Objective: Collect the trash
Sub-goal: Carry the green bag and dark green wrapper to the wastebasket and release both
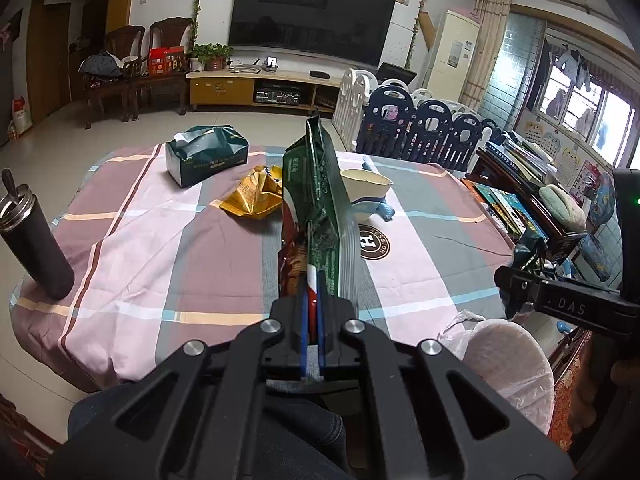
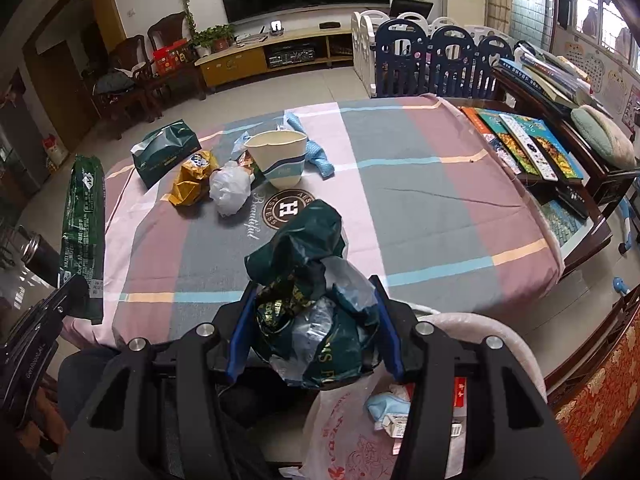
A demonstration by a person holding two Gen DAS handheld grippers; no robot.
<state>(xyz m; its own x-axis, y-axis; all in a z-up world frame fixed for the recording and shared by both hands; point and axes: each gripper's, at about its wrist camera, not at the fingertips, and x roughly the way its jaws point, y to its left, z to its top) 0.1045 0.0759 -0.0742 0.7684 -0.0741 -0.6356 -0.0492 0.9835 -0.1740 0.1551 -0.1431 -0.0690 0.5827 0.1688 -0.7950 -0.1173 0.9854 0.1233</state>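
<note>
My left gripper (image 1: 312, 278) is shut on the lower end of a long green snack wrapper (image 1: 320, 200), which stands upright above the near edge of the table. That wrapper (image 2: 82, 220) also shows at the left of the right wrist view. My right gripper (image 2: 313, 282) is shut on a crumpled dark green plastic bag (image 2: 308, 280), held over a bin lined with a pink-printed bag (image 2: 352, 432) that has scraps in it. On the checked tablecloth (image 2: 420, 200) lie a yellow wrapper (image 2: 192, 180), a white crumpled bag (image 2: 230, 188) and a paper cup (image 2: 280, 156).
A green tissue pack (image 1: 206, 154) sits at the table's far left and a blue cloth (image 2: 320, 156) lies behind the cup. A black tumbler (image 1: 36, 240) stands at the left edge. Books and a remote (image 2: 528, 144) lie on a side table to the right. The person's legs are below the grippers.
</note>
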